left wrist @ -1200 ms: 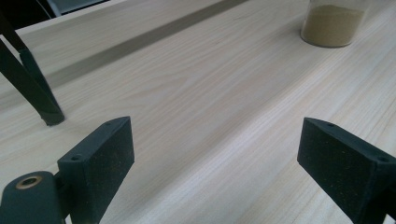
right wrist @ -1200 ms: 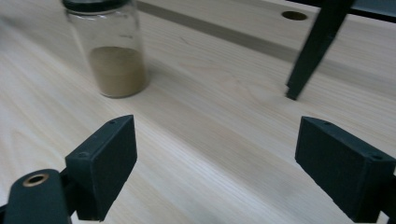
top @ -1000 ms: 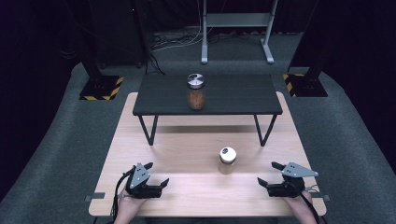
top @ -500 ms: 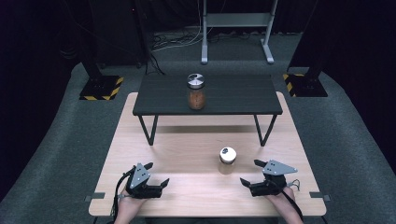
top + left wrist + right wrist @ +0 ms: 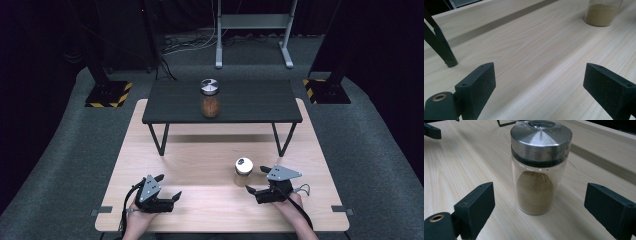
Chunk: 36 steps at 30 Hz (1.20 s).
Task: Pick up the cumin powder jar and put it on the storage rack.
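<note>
Item 1, right tongs (image 5: 260, 180): since 1 second ago we have carried them leftward across the tabletop (image 5: 200, 160) toward the powder jar (image 5: 243, 171). Jaws apart, just closing a little, nothing clamped; in the right gripper view the jar (image 5: 540, 167) stands upright just ahead, between the 2 jaws, touching neither.

Item 2, left tongs (image 5: 167, 189): unmoved, jaws apart, empty.

Item 3, second jar (image 5: 210, 98): on the dark shelf (image 5: 260, 102), well beyond both tongs.

Assessment: we judge the approach nearly complete; advancing and closing remain.

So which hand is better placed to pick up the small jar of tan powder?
Right. The right tool faces the jar with open jaws either side of it, not touching. The left tool sits farther off, and the jar stands off to one side of its view.
</note>
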Motion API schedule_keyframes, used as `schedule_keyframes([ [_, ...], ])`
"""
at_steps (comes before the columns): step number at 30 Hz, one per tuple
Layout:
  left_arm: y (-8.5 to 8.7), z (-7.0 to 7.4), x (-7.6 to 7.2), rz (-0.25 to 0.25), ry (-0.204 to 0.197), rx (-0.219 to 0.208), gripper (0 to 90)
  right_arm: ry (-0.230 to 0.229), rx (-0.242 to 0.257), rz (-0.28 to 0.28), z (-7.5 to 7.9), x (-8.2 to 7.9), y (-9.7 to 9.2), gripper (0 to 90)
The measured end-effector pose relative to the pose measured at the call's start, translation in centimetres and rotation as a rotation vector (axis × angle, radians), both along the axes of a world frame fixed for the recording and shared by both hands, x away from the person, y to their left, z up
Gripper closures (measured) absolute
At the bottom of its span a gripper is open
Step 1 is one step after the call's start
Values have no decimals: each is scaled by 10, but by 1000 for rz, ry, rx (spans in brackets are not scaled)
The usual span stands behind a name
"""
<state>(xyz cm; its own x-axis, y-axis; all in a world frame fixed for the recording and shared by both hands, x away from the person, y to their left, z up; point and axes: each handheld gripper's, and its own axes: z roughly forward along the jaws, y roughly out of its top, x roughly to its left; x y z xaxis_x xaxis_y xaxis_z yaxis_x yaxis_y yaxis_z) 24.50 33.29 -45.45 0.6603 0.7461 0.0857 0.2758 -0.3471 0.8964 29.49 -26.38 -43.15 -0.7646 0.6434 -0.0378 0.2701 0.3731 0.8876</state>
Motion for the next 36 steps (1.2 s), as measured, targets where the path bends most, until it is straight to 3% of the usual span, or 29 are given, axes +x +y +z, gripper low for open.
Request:
schedule_keyframes([
  [15, 1, 0, 0, -2, 1, -2, 102, 12, -25, 5, -2, 19, 26, 136],
  [23, 0, 0, 0, -2, 2, -1, 102, -7, -52, -5, -4, 22, 40, 276],
  [36, 0, 0, 1, -3, 2, -1, 102, 30, -31, 0, 1, 27, 34, 300],
])
